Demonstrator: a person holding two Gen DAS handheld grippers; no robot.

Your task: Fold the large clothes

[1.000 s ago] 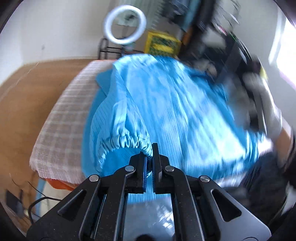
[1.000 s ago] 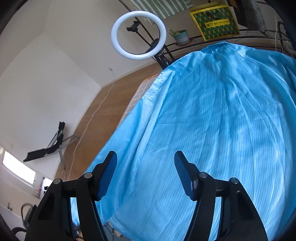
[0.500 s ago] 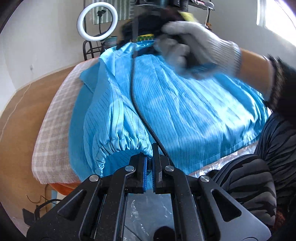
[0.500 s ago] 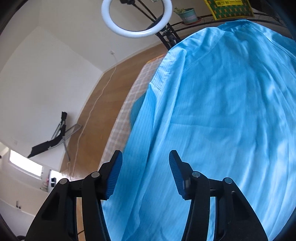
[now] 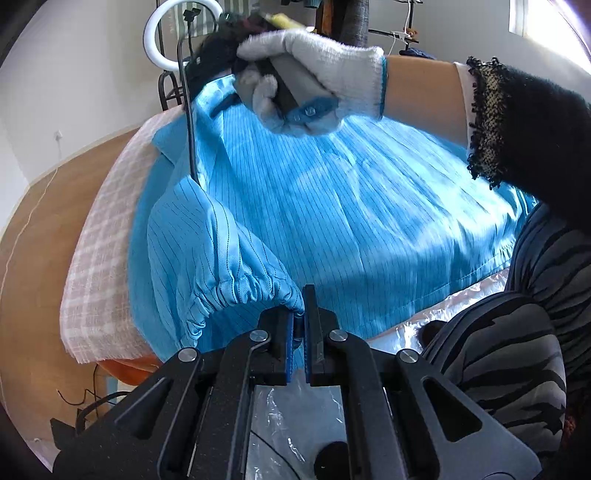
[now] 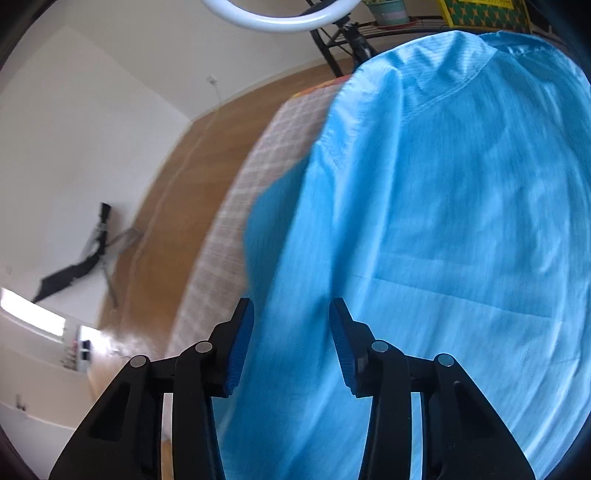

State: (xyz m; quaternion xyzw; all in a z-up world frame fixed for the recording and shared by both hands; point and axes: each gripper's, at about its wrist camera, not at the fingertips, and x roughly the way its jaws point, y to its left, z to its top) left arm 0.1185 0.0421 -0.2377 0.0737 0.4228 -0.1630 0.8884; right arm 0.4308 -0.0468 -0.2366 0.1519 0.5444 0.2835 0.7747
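Our right gripper has just been closing its jaws, which now stand about half as far apart as a second ago, with the blue garment beneath them but not pinched. That gripper has travelled toward the garment's left edge, so the checked cloth and wooden floor fill more of its view. In our left wrist view, the gloved right hand has swept from the right edge up to the collar.

1 blue garment, 1 checked cloth, 1 ring light, 2 tools.
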